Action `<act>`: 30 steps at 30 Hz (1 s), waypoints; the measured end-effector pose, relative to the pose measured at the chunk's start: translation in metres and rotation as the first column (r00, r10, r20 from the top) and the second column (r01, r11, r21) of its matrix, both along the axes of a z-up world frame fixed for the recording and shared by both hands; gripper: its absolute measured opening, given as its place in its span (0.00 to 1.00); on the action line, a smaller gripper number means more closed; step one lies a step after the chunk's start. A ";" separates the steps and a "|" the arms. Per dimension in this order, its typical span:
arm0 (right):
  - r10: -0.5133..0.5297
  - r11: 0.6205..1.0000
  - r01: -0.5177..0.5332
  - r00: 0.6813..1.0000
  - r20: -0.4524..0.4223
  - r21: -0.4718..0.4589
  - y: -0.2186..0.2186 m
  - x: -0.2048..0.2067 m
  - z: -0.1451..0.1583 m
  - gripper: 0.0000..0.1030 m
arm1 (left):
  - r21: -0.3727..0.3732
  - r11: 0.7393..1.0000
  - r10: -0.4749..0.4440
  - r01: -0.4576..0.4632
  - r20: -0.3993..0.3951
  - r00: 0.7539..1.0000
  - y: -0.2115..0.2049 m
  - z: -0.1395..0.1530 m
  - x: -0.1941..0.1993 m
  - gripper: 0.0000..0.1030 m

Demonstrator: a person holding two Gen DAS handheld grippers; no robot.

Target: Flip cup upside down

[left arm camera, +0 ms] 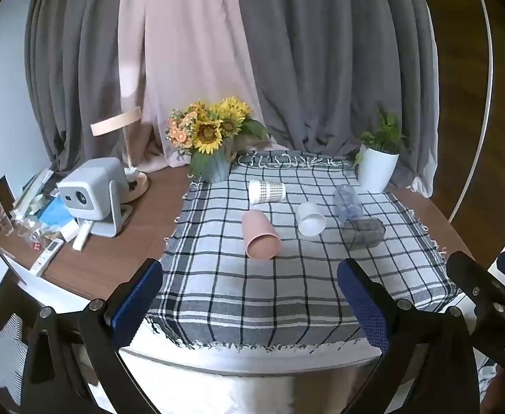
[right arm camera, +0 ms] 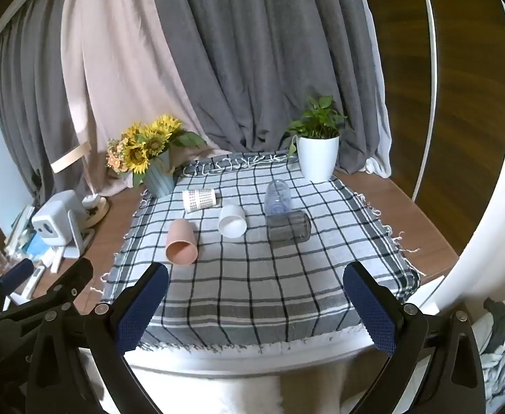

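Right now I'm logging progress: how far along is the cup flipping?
Nothing looks done: the pink cup, white cup, patterned cup, grey glass and clear cup all lie on their sides on the checked cloth. Nothing is in hand: left gripper and right gripper are open and empty. Every flip remains.

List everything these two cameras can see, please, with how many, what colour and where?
Pink cup: 1, pink, on its side, left part of the cloth.
Patterned cup: 1, white with dark dots, on its side, behind the pink one.
White cup: 1, white, on its side, mid-cloth.
Clear cup: 1, bluish clear, on its side, toward the plant.
Grey cup: 1, smoky grey, on its side, right.
Checked cloth: 1, white, grey and black, over the table.
Sunflowers: 1 bunch, yellow, back left.
Potted plant: 1, green in white pot, back right.
Projector: 1, grey, left.
Left gripper: 1, black with blue pads, open.
Right gripper: 1, same, open.
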State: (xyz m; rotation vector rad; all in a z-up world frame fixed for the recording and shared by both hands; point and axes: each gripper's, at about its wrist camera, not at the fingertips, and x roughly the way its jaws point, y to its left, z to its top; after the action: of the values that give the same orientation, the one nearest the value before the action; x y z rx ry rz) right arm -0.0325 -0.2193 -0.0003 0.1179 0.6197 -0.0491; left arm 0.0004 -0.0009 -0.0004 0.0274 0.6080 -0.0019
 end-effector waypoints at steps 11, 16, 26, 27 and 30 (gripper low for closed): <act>-0.001 1.000 0.001 1.000 -0.002 0.023 -0.002 -0.001 0.004 0.99 | -0.043 0.999 0.009 -0.009 -0.011 1.000 0.006 -0.003 -0.007 1.00; -0.002 1.000 0.002 1.000 -0.002 0.024 -0.001 -0.002 0.006 0.99 | -0.034 0.999 0.016 -0.016 0.000 1.000 0.004 -0.001 -0.010 1.00; -0.003 1.000 0.003 1.000 -0.003 0.026 -0.005 -0.001 0.009 0.99 | -0.041 0.999 0.016 -0.016 -0.002 1.000 0.005 -0.002 -0.013 1.00; -0.001 1.000 0.001 1.000 -0.001 0.027 -0.006 -0.001 0.009 0.99 | -0.040 0.999 0.015 -0.015 -0.003 1.000 0.005 -0.001 -0.012 1.00; -0.002 1.000 0.002 1.000 -0.003 0.028 -0.001 -0.004 0.008 0.99 | -0.041 0.999 0.015 -0.015 -0.004 1.000 0.005 0.000 -0.011 1.00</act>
State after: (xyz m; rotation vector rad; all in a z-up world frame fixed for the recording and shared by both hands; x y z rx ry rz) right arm -0.0362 -0.2199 0.0081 0.1455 0.6229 -0.0428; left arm -0.0107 0.0041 -0.0006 -0.0172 0.6115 -0.0001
